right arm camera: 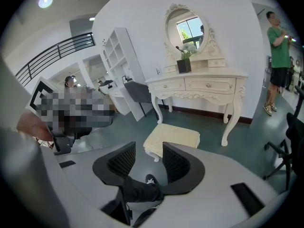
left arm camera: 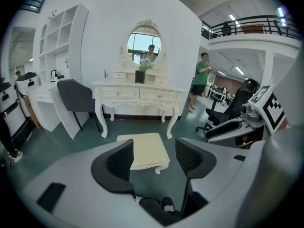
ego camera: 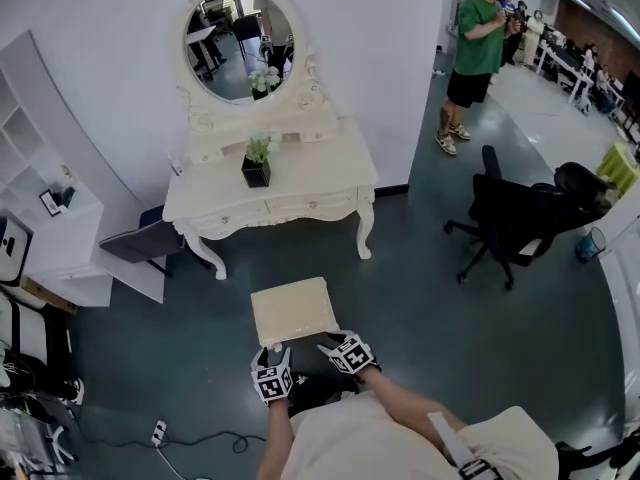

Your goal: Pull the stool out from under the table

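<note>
A cream padded stool (ego camera: 293, 310) stands on the dark floor in front of the white dressing table (ego camera: 330, 175), clear of the table's legs. Both grippers hover just behind its near edge, touching nothing. My left gripper (ego camera: 271, 356) is open, and the stool (left arm camera: 142, 150) shows past its spread pads. My right gripper (ego camera: 336, 343) is open too, narrower, with the stool (right arm camera: 172, 137) beyond its jaws. The person's dark shoe shows below the jaws in both gripper views.
On the dressing table stand an oval mirror (ego camera: 238, 43) and a potted plant (ego camera: 257, 164). A grey chair (ego camera: 140, 240) sits left of it by white shelves (ego camera: 45, 203). A black office chair (ego camera: 515, 218) stands right. A person in green (ego camera: 479, 53) stands far right.
</note>
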`<action>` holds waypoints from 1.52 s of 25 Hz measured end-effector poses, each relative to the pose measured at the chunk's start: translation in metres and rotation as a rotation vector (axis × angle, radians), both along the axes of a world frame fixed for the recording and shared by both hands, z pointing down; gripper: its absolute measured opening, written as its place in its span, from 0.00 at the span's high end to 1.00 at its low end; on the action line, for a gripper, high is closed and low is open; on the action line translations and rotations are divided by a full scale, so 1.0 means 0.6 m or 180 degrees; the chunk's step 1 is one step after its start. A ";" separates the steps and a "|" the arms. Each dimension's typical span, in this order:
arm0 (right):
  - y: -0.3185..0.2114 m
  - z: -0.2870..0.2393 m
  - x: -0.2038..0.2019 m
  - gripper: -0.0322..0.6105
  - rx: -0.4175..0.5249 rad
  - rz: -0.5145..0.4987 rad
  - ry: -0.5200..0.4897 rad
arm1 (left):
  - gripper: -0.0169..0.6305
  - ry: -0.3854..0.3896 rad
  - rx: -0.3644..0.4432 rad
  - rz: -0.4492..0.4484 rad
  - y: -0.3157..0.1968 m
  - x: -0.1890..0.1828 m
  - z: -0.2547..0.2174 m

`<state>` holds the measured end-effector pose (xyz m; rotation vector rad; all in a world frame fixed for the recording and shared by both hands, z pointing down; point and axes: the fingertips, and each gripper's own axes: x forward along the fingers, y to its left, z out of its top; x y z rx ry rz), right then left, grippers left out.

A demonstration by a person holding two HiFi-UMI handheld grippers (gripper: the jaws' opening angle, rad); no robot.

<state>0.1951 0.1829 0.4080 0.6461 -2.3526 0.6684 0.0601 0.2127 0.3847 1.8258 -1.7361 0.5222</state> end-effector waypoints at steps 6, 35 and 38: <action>0.002 -0.008 -0.023 0.64 0.0119 -0.0126 -0.0013 | 0.54 0.0002 0.0077 0.0089 -0.002 0.002 -0.008; -0.023 -0.017 -0.012 0.88 0.0254 0.0038 -0.0046 | 0.95 0.0141 0.0273 -0.0002 -0.009 -0.005 -0.024; -0.024 -0.017 -0.015 0.88 0.0261 0.0038 -0.0028 | 0.95 0.0141 0.0255 -0.0010 -0.009 -0.008 -0.025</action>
